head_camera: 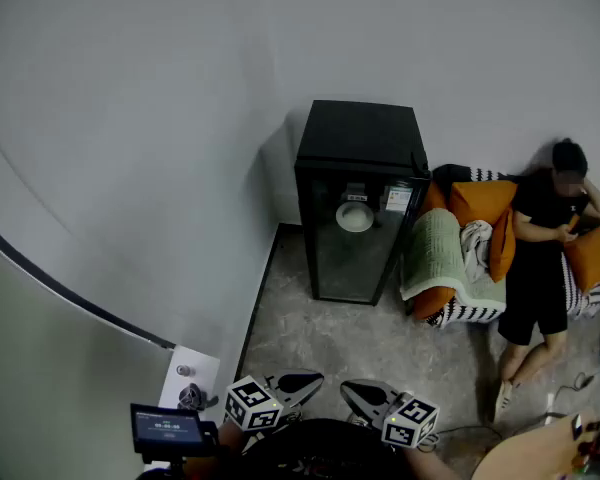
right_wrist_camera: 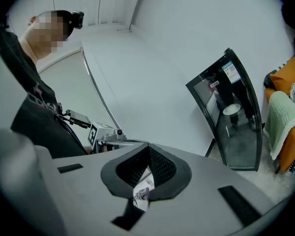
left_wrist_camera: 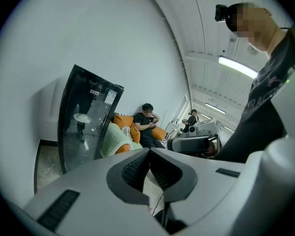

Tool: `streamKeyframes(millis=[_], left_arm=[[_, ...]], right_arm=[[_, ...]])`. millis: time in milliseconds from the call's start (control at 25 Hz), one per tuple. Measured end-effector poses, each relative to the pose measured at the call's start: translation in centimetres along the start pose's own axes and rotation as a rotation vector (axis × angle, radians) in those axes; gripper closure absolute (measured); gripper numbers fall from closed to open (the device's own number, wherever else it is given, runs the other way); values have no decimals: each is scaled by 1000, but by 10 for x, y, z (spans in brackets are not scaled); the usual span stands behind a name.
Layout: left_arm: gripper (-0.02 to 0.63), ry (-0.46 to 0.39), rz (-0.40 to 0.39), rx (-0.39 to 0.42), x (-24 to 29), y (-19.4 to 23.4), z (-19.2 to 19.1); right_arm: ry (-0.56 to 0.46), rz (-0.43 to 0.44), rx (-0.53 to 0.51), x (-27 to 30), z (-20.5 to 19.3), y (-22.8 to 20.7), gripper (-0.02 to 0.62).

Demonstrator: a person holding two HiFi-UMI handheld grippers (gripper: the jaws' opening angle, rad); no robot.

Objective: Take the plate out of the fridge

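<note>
Head view shows the left gripper (head_camera: 302,379) and right gripper (head_camera: 356,391) with jaws pressed together, empty, near the person's body. Well apart stands the fridge (head_camera: 360,133), its glass door closed and the plate (head_camera: 355,216) still inside. Approaching, opening and lifting out all remain.

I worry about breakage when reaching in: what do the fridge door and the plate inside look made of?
Fridge door: apparently clear glass in a black frame. The interior shows through it, and it carries faint reflections.
Plate: white, smooth and slightly glossy, probably ceramic, though from this distance plastic cannot be ruled out.
</note>
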State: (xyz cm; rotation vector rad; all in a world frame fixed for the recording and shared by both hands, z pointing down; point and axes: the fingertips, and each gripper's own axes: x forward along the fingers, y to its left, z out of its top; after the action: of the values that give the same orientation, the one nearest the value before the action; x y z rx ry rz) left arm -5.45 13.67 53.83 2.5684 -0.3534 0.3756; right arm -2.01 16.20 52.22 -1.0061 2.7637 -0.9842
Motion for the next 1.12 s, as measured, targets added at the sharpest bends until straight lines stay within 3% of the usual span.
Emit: streamKeyframes(millis=[1120], left_arm=[[601,3,22,-22,9,-3,-2]], right_arm=[[-3,50,-25,-17,6,0,592]])
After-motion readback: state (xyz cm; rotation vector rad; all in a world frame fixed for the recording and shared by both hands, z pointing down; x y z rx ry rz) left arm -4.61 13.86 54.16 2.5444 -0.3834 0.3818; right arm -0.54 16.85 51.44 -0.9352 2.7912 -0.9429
